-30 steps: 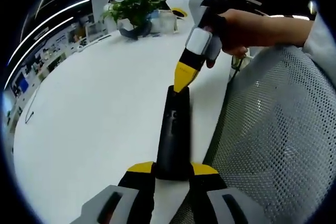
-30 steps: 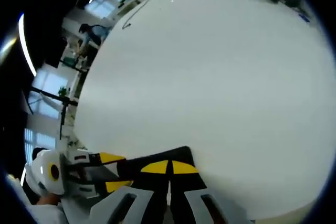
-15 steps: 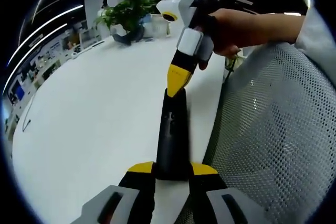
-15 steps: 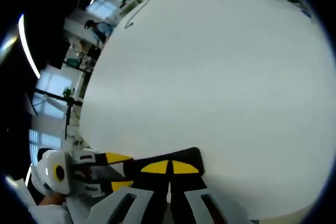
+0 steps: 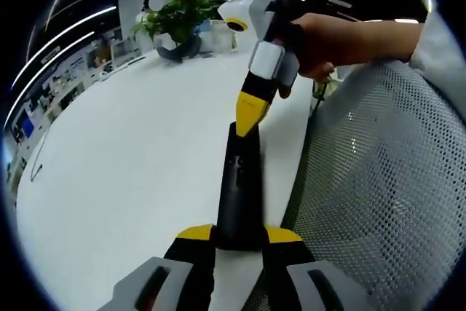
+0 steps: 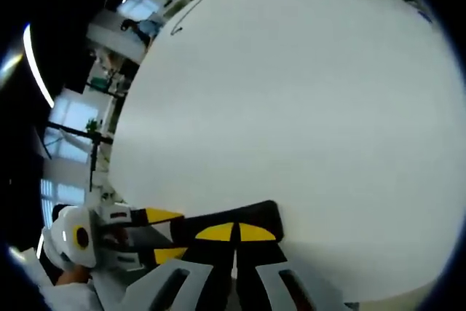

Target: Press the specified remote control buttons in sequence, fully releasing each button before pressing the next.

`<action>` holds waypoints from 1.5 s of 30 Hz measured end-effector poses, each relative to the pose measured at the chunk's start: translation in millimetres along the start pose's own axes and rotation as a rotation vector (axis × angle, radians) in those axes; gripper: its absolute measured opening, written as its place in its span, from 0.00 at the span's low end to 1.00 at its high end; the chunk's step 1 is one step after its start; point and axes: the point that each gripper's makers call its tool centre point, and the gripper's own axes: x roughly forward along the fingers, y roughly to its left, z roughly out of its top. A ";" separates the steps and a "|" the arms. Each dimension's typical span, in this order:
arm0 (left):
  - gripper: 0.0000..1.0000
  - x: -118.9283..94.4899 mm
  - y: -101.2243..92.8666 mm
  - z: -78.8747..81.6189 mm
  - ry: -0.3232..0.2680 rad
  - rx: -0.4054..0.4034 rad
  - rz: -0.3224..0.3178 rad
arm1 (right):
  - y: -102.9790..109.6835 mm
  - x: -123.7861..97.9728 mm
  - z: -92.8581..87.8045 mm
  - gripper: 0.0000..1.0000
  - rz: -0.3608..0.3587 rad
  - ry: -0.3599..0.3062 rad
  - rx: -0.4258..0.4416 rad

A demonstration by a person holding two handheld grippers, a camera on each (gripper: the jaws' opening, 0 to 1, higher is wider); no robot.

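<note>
I can't read any buttons on the remote control point(image 5: 240, 187), too dark and blurred | its near end is hidden between my left gripper point(image 5: 240, 237) jaws | right gripper point(image 5: 246, 123) tip covers its far end | in right gripper view most of the remote control point(image 6: 226, 218) sits behind the closed right gripper point(image 6: 234, 232) tips

No text, label or number can be read; any markings on the remote control point(image 5: 239, 187) seem blurred beyond reading.
</note>
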 end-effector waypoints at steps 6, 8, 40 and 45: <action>0.24 0.0 -0.2 0.2 -0.006 0.001 0.000 | 0.5 1.0 -0.4 0.00 -0.026 -0.008 -0.030; 0.24 0.2 -0.1 0.2 -0.007 0.002 -0.001 | 1.2 1.4 -0.8 0.00 -0.040 -0.010 -0.052; 0.24 2.5 -6.9 3.1 -0.015 0.020 -0.016 | 10.7 7.3 -4.5 0.00 0.007 0.019 -0.076; 0.24 2.6 -6.6 3.1 -0.019 0.020 -0.015 | 9.1 7.5 -4.3 0.00 0.020 0.014 -0.040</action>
